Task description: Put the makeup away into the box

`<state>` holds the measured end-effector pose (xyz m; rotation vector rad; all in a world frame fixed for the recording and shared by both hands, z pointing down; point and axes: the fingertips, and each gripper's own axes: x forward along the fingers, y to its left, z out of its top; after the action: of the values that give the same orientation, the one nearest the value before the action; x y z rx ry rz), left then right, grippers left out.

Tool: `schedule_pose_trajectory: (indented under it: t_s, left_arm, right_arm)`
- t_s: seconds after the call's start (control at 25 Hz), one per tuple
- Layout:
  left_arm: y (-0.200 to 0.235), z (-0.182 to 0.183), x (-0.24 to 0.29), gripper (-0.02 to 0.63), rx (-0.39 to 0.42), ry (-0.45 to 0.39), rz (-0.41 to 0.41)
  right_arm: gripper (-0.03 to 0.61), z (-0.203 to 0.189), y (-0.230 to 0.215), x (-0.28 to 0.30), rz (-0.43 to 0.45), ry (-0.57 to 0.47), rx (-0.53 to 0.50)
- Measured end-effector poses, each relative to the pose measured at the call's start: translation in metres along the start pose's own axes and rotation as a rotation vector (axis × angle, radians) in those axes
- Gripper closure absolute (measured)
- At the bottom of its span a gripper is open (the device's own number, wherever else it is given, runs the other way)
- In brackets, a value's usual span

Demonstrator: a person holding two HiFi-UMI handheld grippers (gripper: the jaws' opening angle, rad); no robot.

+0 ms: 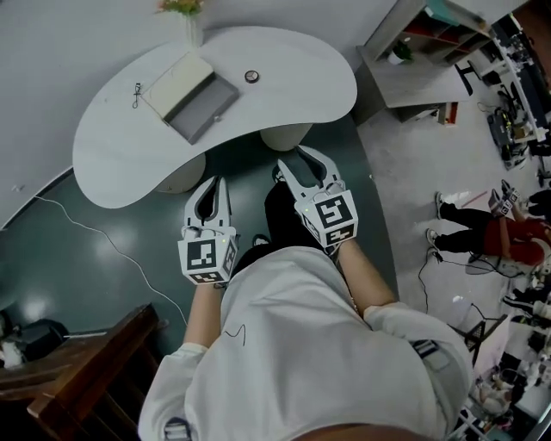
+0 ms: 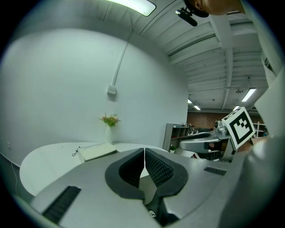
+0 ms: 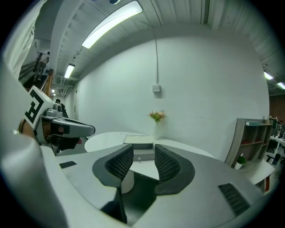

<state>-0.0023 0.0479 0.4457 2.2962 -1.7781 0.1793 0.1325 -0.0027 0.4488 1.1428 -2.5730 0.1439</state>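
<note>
A white kidney-shaped table (image 1: 293, 95) stands ahead of me. On it lies an open box (image 1: 191, 96) with a cream lid and a grey inside, seen again in the left gripper view as the box (image 2: 97, 151) and in the right gripper view as the box (image 3: 139, 140). A small round item (image 1: 251, 77) sits to its right, and a small dark item (image 1: 136, 95) to its left. My left gripper (image 1: 213, 183) (image 2: 144, 153) is shut and empty, short of the table's near edge. My right gripper (image 1: 306, 155) (image 3: 143, 153) is open with nothing between its pads, close to that edge.
A vase of flowers (image 1: 191, 21) stands at the table's far edge by the wall. A shelf unit (image 1: 430, 47) is at the right, with people (image 1: 491, 228) further right. Dark wooden furniture (image 1: 86, 370) sits at lower left. A cable (image 1: 112, 250) trails over the green floor.
</note>
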Motion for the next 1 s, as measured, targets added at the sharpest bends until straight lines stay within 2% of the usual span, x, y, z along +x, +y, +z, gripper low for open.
schedule_pose_trajectory:
  t_s: [0.24, 0.4, 0.52, 0.76, 1.0]
  left_arm:
    - [0.038, 0.007, 0.049, 0.59, -0.021, 0.013, 0.063]
    - [0.061, 0.015, 0.098, 0.589, -0.031, 0.035, 0.095]
    - [0.074, 0.014, 0.136, 0.589, -0.063, 0.064, 0.126]
    - [0.093, -0.005, 0.191, 0.589, -0.117, 0.157, 0.228]
    - [0.118, -0.028, 0.214, 0.59, -0.219, 0.226, 0.37]
  right_arm:
    - [0.441, 0.001, -0.038, 0.076, 0.048, 0.039, -0.033]
    - [0.44, 0.018, -0.077, 0.127, 0.072, 0.049, -0.052]
    - [0.437, 0.016, -0.107, 0.162, 0.101, 0.095, -0.067]
    - [0.436, -0.006, -0.154, 0.234, 0.216, 0.22, -0.106]
    - [0.416, -0.032, -0.168, 0.296, 0.357, 0.312, -0.133]
